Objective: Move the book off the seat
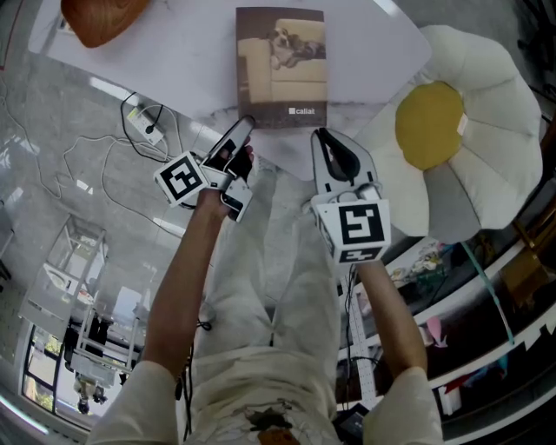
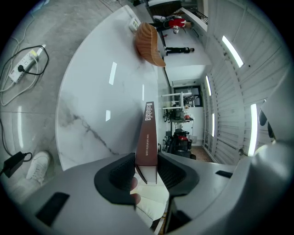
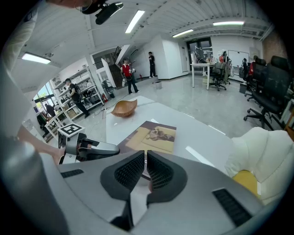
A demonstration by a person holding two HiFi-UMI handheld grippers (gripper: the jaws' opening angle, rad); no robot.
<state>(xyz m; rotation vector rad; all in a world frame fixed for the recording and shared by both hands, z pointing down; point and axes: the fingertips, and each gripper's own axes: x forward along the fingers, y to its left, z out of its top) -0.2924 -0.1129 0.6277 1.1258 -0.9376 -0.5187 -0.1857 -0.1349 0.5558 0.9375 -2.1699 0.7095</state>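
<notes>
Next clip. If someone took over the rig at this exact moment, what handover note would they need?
Left tongs: closed on the book at its near corner.
Right tongs: shut, tips at the book's near edge; whether they pinch it is unclear.
Book: over the white table, clear of the flower cushion. I can't tell if it rests fully on the table.
Left to do: probably settle it flat, open the left tongs, back both away.

bare table (image 1: 373,52) flanks the book (image 1: 281,65); bowl (image 1: 100,17) blocks far left, cushion (image 1: 486,113) the right.
</notes>
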